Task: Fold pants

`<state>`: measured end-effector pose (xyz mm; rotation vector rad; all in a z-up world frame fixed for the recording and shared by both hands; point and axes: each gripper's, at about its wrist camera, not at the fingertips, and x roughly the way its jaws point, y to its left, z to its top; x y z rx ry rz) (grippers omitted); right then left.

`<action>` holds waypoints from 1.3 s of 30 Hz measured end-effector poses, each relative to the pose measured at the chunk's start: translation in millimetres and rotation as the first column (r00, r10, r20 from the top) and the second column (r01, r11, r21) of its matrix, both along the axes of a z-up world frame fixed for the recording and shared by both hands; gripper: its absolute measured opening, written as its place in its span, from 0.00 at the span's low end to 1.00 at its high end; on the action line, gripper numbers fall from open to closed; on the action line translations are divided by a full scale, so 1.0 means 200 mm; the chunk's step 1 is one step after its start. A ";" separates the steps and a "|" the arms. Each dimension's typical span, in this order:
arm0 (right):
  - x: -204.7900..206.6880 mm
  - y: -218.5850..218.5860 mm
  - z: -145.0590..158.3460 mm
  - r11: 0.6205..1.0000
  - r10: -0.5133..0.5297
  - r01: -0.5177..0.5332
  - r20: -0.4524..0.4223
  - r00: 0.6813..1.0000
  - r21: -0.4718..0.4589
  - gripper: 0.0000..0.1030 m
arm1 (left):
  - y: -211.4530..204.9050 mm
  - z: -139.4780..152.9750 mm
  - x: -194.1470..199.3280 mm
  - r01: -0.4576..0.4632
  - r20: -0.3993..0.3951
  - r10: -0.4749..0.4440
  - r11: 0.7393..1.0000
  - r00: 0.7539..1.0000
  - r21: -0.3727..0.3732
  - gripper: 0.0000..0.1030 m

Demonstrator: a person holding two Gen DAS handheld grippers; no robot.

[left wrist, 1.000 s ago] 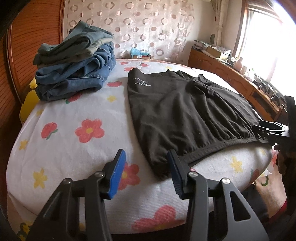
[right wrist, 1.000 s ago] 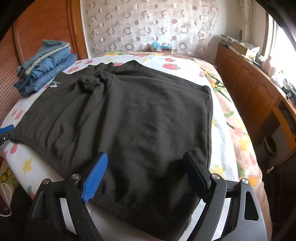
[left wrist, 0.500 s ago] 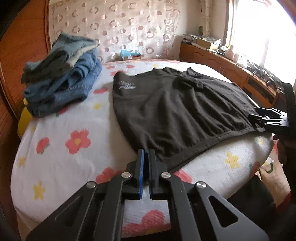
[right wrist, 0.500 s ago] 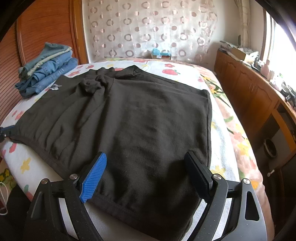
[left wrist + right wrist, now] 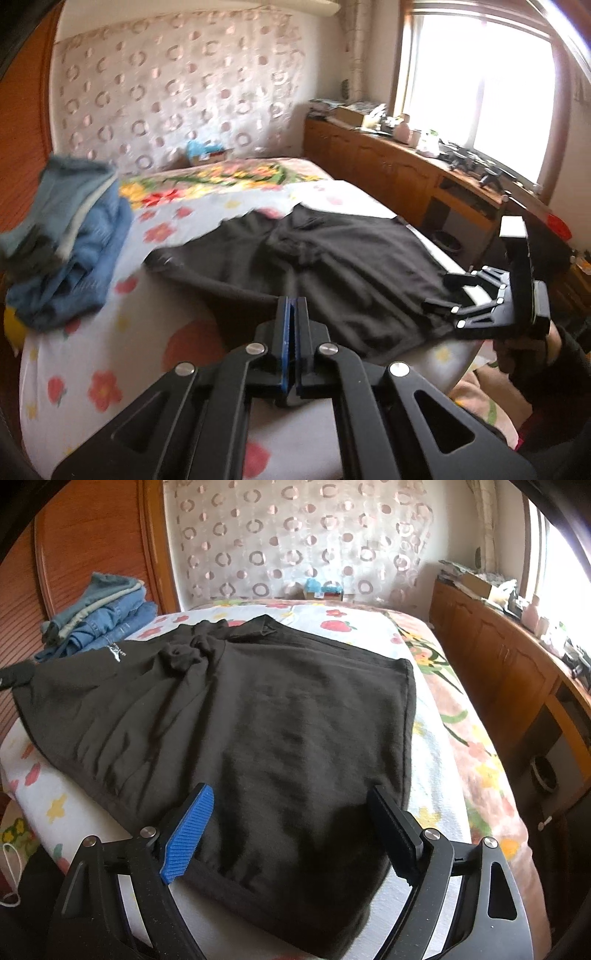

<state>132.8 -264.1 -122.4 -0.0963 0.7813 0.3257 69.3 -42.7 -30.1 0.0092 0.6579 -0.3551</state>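
Note:
Black pants lie spread on the flowered bed, with a white logo near the left edge. My left gripper is shut on the left waistband corner of the pants and holds it lifted off the bed. My right gripper is open, its fingers over the near right part of the waistband, holding nothing. The right gripper also shows in the left wrist view at the pants' right corner.
A stack of folded jeans sits at the bed's far left by the wooden headboard. A wooden cabinet with clutter runs along the right under the window. The bed edge is just below my grippers.
My left gripper closed on the pants' left corner and has lifted it up and inward. The right gripper stayed open over the right waistband.

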 end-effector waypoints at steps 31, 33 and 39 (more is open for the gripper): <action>-0.08 -0.05 0.12 0.997 0.030 -0.034 0.053 0.998 0.066 0.76 | -0.21 -0.03 0.18 0.033 -0.035 -0.032 0.999 0.999 0.021 0.37; -0.07 0.01 0.13 0.997 0.047 -0.051 0.058 0.997 0.064 0.75 | -0.16 -0.09 0.17 0.006 -0.058 -0.004 1.000 0.998 0.030 0.38; -0.06 0.13 0.16 0.993 0.096 -0.101 0.073 0.993 0.066 0.62 | -0.08 -0.23 0.15 -0.018 -0.123 0.022 0.999 0.992 0.037 0.38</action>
